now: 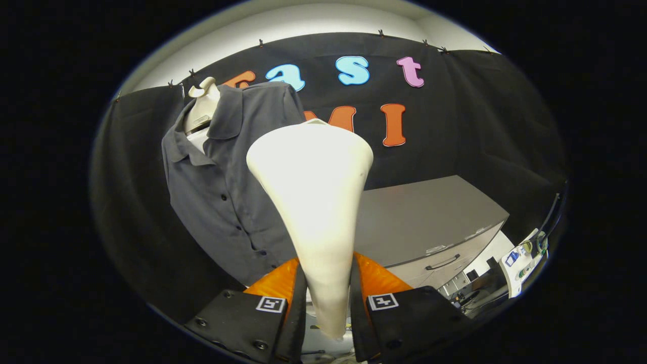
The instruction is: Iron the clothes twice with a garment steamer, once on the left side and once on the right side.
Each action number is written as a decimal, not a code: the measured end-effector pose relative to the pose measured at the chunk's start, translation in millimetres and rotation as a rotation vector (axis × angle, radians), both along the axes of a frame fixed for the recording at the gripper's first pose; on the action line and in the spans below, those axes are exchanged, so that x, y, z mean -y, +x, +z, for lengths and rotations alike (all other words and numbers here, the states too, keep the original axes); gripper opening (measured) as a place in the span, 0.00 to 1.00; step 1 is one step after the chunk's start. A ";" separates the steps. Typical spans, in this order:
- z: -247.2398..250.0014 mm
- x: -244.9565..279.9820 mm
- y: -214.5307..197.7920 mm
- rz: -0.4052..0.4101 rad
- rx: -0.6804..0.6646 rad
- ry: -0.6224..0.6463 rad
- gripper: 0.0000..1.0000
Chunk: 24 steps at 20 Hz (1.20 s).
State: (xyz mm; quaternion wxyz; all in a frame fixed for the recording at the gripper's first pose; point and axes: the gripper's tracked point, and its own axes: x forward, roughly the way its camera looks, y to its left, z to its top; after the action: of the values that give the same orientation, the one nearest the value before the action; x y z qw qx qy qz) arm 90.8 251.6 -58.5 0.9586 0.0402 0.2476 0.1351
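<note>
Shirt: the dark grey button-front shirt [227, 187] hangs on a pale mannequin form [202, 108] against the black booth wall, beyond your fingers and to their left. It looks undisturbed; I cannot tell whether either side has had a pass.
Cabinet: the grey cabinet with a drawer handle [429, 222] stands to the right of the shirt, behind the steamer. If you swing right after a stroke, the head could knock its top edge.
Steamer: the cream, cone-shaped plastic garment steamer head [311, 187] stands upright between your fingers, its wide face up and tilted toward the shirt. It overlaps the shirt's right part in this view, but contact cannot be confirmed.
Gripper: your gripper [326, 298] is clenched on the steamer's narrow neck, both fingers pressing its sides.
Risk, slip: the neck is smooth and tapered, and you hold it low. Drag from the cloth could twist or lever the head out of the grip.
Risk, coverage: the head hides the cloth it works on. You could stroke one side twice and miss the other.
Risk, snag: the row of small dark buttons [237, 227] runs down the placket. A pass across it could catch the head's rim and pull the shirt askew on the form.
</note>
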 end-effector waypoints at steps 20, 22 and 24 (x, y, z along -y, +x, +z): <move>-1.1 -108.1 79.7 0.037 -0.002 -0.034 0.45; -3.5 -109.8 93.1 0.050 -0.004 -0.033 0.45; -4.6 -112.0 106.5 0.060 -0.004 -0.025 0.45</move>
State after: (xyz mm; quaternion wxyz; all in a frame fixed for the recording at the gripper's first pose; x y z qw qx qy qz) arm 197.2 363.6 -63.1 0.9540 0.0210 0.2524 0.1605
